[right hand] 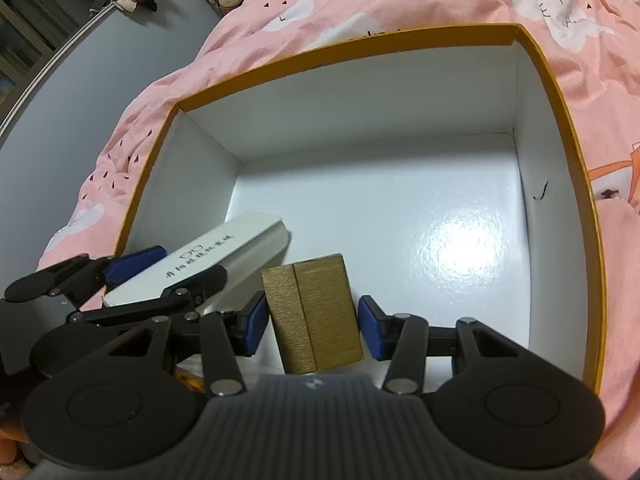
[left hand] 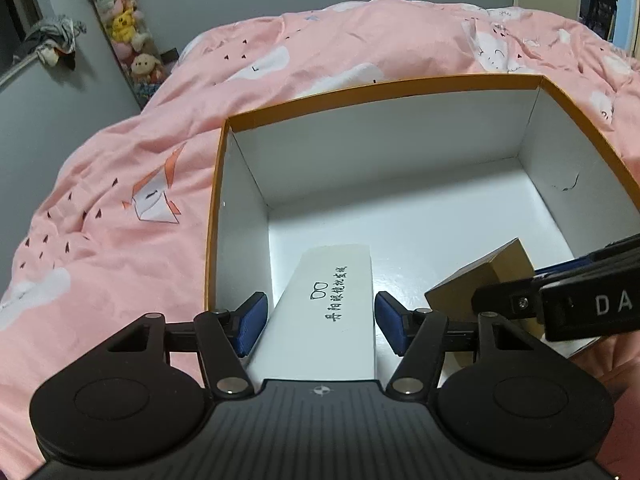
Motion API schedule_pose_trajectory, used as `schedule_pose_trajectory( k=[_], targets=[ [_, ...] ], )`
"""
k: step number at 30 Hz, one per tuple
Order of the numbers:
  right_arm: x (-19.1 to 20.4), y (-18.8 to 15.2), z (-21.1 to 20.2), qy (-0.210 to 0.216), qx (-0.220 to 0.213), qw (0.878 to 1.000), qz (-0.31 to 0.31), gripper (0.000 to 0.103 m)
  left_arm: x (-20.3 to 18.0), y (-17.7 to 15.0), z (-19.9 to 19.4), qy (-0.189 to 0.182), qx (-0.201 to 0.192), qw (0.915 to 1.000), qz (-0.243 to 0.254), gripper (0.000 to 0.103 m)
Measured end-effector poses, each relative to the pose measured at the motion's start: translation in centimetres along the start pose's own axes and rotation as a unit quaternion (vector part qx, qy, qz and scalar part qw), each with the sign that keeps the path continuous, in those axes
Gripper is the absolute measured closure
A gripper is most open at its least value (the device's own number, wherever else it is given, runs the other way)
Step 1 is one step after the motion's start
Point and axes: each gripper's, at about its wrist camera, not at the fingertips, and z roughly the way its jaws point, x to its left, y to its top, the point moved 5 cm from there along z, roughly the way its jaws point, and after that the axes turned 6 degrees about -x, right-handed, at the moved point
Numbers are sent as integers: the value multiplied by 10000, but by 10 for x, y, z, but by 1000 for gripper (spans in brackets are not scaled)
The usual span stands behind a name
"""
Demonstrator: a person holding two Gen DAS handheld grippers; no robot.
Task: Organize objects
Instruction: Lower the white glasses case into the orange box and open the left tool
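Note:
A large open box (left hand: 384, 84) with an orange rim and white inside lies on the bed; it also shows in the right wrist view (right hand: 560, 92). My left gripper (left hand: 318, 322) is open around a long white glasses box (left hand: 328, 312) with black print, with gaps at both pads, near the big box's near-left wall. That white box also shows in the right wrist view (right hand: 208, 260), as does the left gripper (right hand: 160, 268). My right gripper (right hand: 310, 326) is open around a gold-brown box (right hand: 316, 316), pads apart from its sides. The gold box (left hand: 480, 276) sits right of the white one.
A pink printed duvet (left hand: 120, 208) covers the bed around the big box. A tall clear tube of plush toys (left hand: 124, 32) stands by the grey wall at the far left. Clothes (left hand: 56, 40) hang on a rail there. The big box's far floor (right hand: 400, 200) is bare.

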Motion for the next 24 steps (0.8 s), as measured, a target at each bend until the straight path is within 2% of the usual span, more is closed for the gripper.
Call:
schedule_pose_trajectory(
  k=[3,8,14,16,21,23,24],
  targets=[
    [0,0,0,11,18,10000,6,52,4,1,-2,-175,-54,9996,-193,31],
    [3,0,1,49,85,10000,7,52,22,6,-10,-619,-156,9948,-792,31],
    [5,0,9,40,307,9994,142,52,58,14,-35,-1151,-564,9788,-1600,32],
    [8,1,12,-26,353,9993,122,52,71,16,-42,-1140,-707,9737,-1840,32],
    [15,7,23,-160,398,9988,214,52,100,15,-51,-851,-1013,9635,-2326,39],
    [19,9,28,-226,433,9985,250,52,107,13,-47,-757,-1022,9627,-2387,40],
    [21,10,32,-270,446,9983,245,52,108,12,-42,-735,-934,9629,-2422,44]
  ],
)
